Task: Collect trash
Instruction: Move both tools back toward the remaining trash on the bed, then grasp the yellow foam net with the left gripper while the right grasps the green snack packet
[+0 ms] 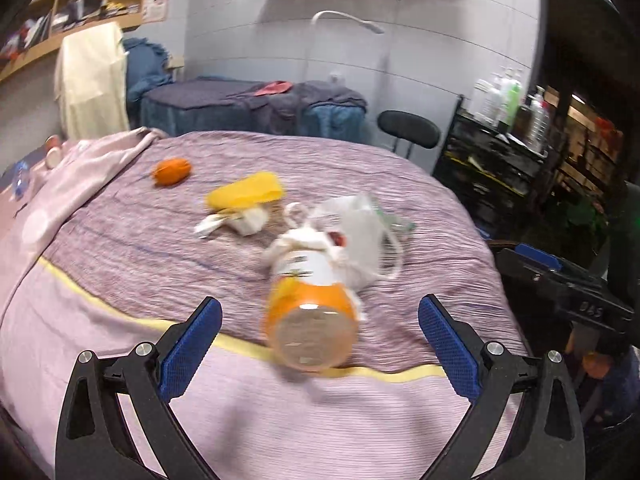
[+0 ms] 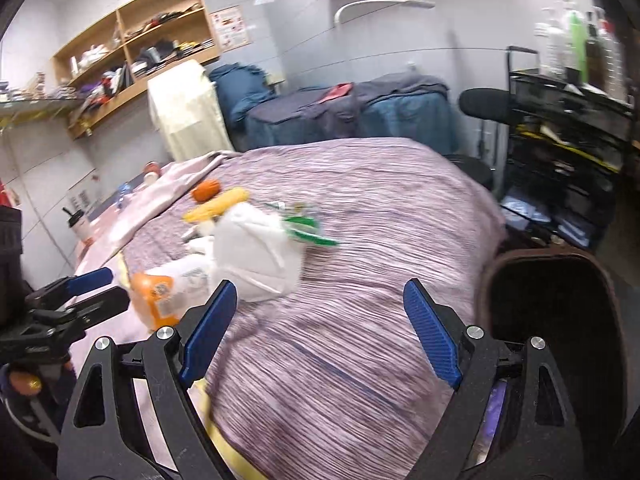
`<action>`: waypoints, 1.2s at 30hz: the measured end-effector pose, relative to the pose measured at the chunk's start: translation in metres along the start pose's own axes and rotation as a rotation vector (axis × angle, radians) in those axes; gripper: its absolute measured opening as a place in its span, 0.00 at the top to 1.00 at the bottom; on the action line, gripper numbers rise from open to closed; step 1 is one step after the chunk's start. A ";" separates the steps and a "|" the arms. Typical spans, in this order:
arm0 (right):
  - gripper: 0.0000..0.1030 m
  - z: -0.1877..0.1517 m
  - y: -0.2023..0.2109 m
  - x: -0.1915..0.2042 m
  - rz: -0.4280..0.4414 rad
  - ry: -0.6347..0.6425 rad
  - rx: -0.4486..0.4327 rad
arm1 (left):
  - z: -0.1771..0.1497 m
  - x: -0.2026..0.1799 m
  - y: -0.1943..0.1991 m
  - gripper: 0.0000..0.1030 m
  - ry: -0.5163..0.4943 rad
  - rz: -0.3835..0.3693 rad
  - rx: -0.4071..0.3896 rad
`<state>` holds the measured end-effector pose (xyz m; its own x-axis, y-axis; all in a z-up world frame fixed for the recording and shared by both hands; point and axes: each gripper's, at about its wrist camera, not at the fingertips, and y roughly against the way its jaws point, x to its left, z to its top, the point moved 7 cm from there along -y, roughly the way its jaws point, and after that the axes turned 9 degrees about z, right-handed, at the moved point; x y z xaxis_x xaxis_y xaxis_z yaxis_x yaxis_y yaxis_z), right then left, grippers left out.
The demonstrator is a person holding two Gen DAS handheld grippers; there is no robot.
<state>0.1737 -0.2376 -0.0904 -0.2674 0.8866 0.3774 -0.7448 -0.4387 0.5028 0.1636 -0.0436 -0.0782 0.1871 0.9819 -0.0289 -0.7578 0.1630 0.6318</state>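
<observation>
Trash lies on a purple striped bedspread (image 1: 360, 168). A plastic bottle with an orange base (image 1: 310, 320) lies on its side just beyond my left gripper (image 1: 320, 312), which is open and empty. Past it are a white face mask (image 1: 360, 236), crumpled white tissue (image 1: 240, 222), a yellow wrapper (image 1: 246, 192) and an orange ball-like item (image 1: 172, 171). My right gripper (image 2: 320, 300) is open and empty over the bedspread (image 2: 360, 320), with the white mask (image 2: 256, 256), a green-and-white wrapper (image 2: 308, 228) and the bottle (image 2: 160, 296) ahead and to its left.
A dark brown bin (image 2: 560, 320) stands right of the bed by my right gripper. A black rack with bottles (image 1: 500, 152) and a black stool (image 1: 408, 130) stand beyond the bed's right side. Shelves (image 2: 136, 52) and covered boxes (image 1: 248, 108) line the far wall.
</observation>
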 end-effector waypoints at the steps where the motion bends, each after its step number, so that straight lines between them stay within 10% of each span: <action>1: 0.18 0.003 -0.008 0.007 0.011 0.014 0.017 | 0.001 0.010 -0.002 0.06 0.009 0.014 0.004; 18: 0.25 0.033 -0.084 0.010 -0.041 0.061 0.156 | 0.024 0.080 -0.056 0.06 0.052 0.046 0.086; 36: 0.48 0.057 -0.162 -0.015 -0.005 -0.064 0.248 | 0.077 0.035 -0.158 0.22 -0.049 0.008 0.218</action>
<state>0.3336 -0.1880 -0.1330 -0.2189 0.8810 0.4194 -0.5707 -0.4643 0.6773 0.3380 -0.0427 -0.1200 0.2158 0.9764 0.0107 -0.6075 0.1257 0.7843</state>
